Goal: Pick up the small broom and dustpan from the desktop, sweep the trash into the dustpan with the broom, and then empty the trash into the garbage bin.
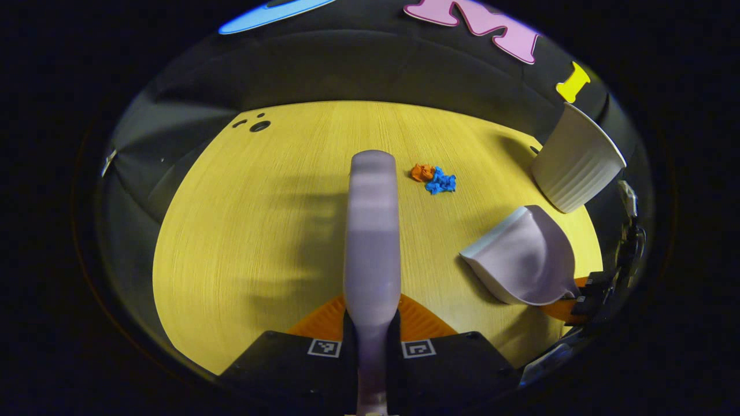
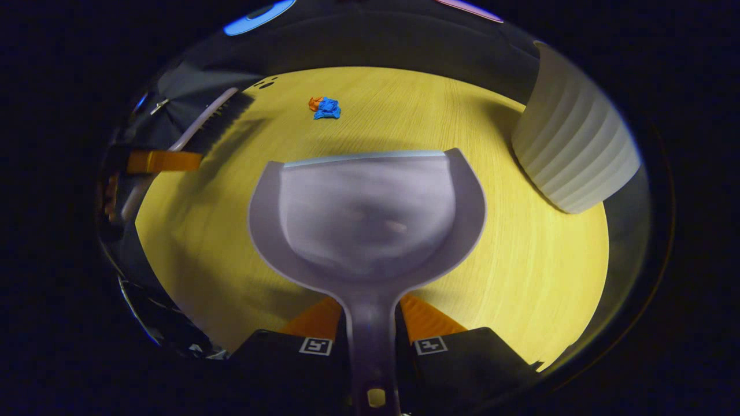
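My left gripper (image 1: 372, 323) is shut on the handle of the pale lilac broom (image 1: 373, 231), which points straight ahead above the yellow desktop (image 1: 260, 231). Beyond its tip lie an orange scrap (image 1: 422, 171) and a blue scrap (image 1: 441, 182), touching each other. My right gripper (image 2: 370, 323) is shut on the handle of the lilac dustpan (image 2: 367, 214), whose open mouth faces the scraps (image 2: 325, 108) far ahead. The dustpan (image 1: 523, 260) also appears in the left gripper view at the right, held off the table. In the right gripper view the broom (image 2: 217, 118) shows at the left, bristles down.
A white ribbed bin (image 1: 575, 159) stands at the table's right rear corner; in the right gripper view the bin (image 2: 569, 144) is close on the right. Small dark holes (image 1: 259, 125) mark the far left of the desktop. Black cloth wall surrounds the table.
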The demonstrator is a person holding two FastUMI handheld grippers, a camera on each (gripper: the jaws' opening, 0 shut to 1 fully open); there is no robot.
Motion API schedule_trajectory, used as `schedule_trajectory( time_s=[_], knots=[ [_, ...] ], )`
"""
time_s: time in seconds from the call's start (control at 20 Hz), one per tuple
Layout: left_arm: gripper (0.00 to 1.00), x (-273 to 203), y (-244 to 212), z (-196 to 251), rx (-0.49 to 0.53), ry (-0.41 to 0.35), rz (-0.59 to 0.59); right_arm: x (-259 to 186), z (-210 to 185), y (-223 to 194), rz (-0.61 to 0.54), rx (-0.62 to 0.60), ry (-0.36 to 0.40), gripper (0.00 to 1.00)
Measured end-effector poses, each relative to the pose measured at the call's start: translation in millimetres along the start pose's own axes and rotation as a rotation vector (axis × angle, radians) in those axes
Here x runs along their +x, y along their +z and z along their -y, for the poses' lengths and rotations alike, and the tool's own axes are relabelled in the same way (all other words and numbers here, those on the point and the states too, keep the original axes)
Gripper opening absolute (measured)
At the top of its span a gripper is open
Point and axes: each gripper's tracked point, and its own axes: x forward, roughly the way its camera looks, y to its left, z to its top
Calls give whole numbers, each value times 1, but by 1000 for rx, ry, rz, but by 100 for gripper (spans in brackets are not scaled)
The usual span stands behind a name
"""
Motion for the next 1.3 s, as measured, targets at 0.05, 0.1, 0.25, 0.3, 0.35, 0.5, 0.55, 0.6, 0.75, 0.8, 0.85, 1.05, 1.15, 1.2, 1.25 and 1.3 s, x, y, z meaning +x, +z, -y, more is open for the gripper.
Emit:
schedule_trajectory(
  time_s=[0.05, 0.1, 0.25, 0.3, 0.35, 0.5, 0.55, 0.6, 0.75, 0.8, 0.85, 1.05, 1.15, 1.2, 1.25, 1.3],
  knots=[
    [24, 9, 11, -1, 22, 0, -3, -1, 3, -1, -5, -6, 4, 36],
    [25, 18, 21, -3, 52, 3, -8, -3, 3, 1, -9, 2, 16, 40],
    [24, 45, 55, -6, 153, -11, -39, -9, 7, 12, 12, -13, 26, 36],
    [24, 54, 68, -8, 211, -7, -45, -13, 10, 13, 21, -28, 25, 36],
    [24, 61, 80, -12, 276, 2, -47, -16, 14, 15, 26, -38, 29, 36],
    [23, 82, 103, -12, 445, 10, -76, -27, 22, 18, 27, -50, 33, 36],
    [23, 88, 108, -10, 484, 13, -92, -30, 24, 17, 23, -51, 41, 36],
    [24, 94, 108, -5, 514, 0, -105, -31, 25, 15, 15, -54, 48, 36],
    [24, 102, 107, 13, 571, -65, -141, -28, 26, 7, -14, -92, 53, 36],
    [24, 104, 108, 21, 590, -85, -140, -27, 25, 5, -26, -98, 61, 40],
    [24, 105, 109, 25, 614, -101, -146, -28, 21, 5, -34, -99, 73, 36],
    [24, 98, 97, 53, 719, -221, -193, -28, 4, 8, -36, -144, 85, 40],
    [24, 90, 85, 68, 779, -287, -222, -26, 1, 11, -30, -151, 89, 36],
    [24, 86, 79, 77, 817, -315, -234, -25, 0, 12, -27, -159, 88, 36],
    [24, 83, 74, 86, 857, -341, -242, -26, -1, 12, -24, -167, 87, 36],
    [24, 80, 71, 94, 893, -363, -251, -26, 1, 14, -22, -175, 85, 36]
  ],
)
